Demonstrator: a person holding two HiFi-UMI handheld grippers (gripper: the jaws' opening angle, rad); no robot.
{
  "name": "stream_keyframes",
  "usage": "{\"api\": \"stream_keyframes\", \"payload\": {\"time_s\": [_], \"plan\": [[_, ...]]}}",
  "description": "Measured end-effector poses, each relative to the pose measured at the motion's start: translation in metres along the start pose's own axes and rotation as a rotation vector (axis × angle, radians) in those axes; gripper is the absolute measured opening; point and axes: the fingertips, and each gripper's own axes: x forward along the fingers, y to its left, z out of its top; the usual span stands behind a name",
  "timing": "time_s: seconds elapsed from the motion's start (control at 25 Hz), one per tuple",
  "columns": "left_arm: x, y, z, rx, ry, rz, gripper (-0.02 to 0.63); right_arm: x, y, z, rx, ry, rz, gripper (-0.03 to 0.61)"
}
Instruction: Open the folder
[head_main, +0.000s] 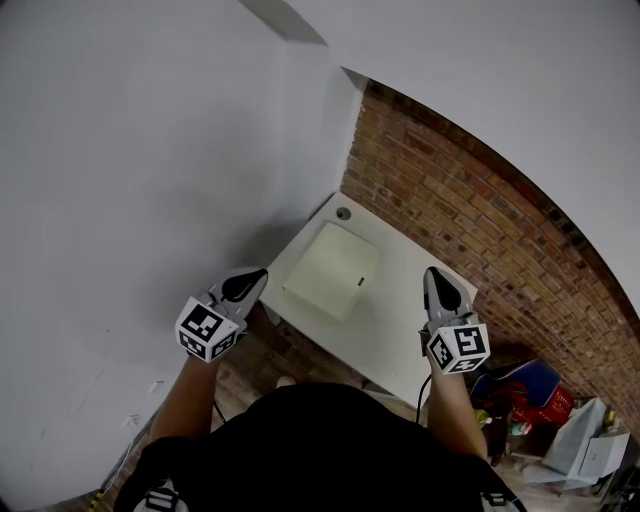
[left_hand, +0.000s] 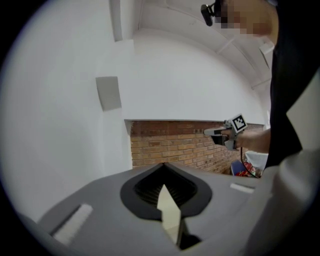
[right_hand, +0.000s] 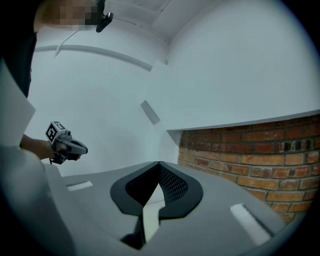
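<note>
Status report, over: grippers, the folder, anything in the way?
Left gripper and right gripper shut, empty, not touching the folder. Folder lies flat and closed on the white table. Nothing on top of it.

The pale cream square folder (head_main: 330, 270) looks matt and smooth. The white worktop (head_main: 405, 325) is smooth, the red brick wall (head_main: 470, 215) rough, the white painted wall (head_main: 150, 150) matt.

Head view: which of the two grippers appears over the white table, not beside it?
The right gripper, over the right corner of the white table; the left gripper sits off its left edge.
</note>
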Motion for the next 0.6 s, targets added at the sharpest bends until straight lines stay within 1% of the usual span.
{"api": "stream_keyframes", "payload": {"time_s": [0.24, 0.36, 0.48, 0.6], "plan": [[0.019, 0.028, -0.01, 0.016, 0.02, -0.06, 0.0, 0.032, 0.01, -0.011, 0.009, 0.018, -0.039, 0.0], [0.028, 0.041, -0.015, 0.007, 0.033, -0.083, 0.0, 0.046, 0.015, -0.012, 0.006, 0.025, -0.056, 0.0], [0.033, 0.05, -0.018, 0.024, 0.036, -0.096, 0.0, 0.057, 0.024, -0.012, 0.0, 0.031, -0.049, 0.0], [0.038, 0.05, -0.018, 0.045, 0.033, -0.104, 0.0, 0.062, 0.03, -0.011, -0.014, 0.036, -0.039, 0.0]]}}
